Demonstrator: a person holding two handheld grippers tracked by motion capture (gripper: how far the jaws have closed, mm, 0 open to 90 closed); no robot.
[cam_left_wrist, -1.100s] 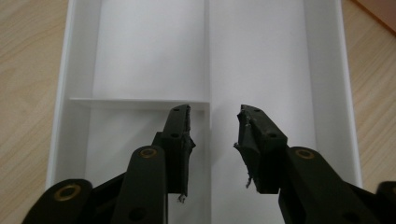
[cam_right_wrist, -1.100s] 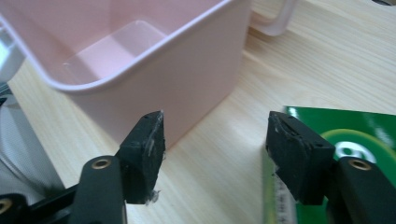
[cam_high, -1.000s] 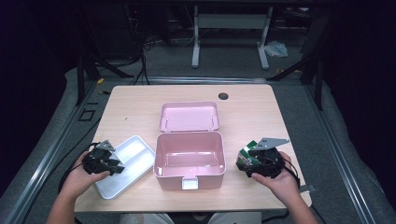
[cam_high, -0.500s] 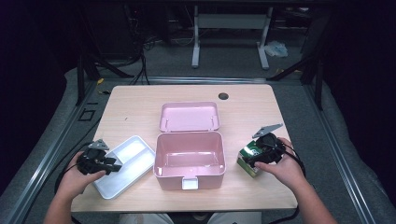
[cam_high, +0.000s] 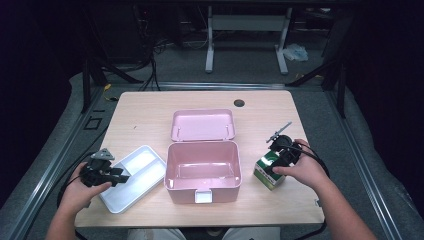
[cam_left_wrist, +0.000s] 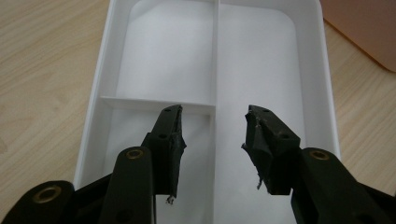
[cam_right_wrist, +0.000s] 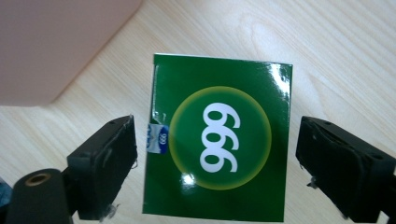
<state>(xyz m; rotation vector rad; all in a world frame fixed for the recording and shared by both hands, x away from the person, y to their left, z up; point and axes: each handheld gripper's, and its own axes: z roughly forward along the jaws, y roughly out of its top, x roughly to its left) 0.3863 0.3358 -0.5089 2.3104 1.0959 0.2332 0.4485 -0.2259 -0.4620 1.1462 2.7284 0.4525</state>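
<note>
Right gripper (cam_right_wrist: 215, 154) hung wide open astride the green box (cam_right_wrist: 218, 140) marked "999", just right of the pink case (cam_high: 202, 170); left gripper (cam_left_wrist: 212, 140) gaped, empty, over the white tray (cam_left_wrist: 308, 65).

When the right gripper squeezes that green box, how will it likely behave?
The green box looks like thin glossy card, so probably light and may dent under a hard squeeze. Its shine suggests some slip. The right gripper jaws straddle its flat sides, so rolling seems unlikely.
</note>
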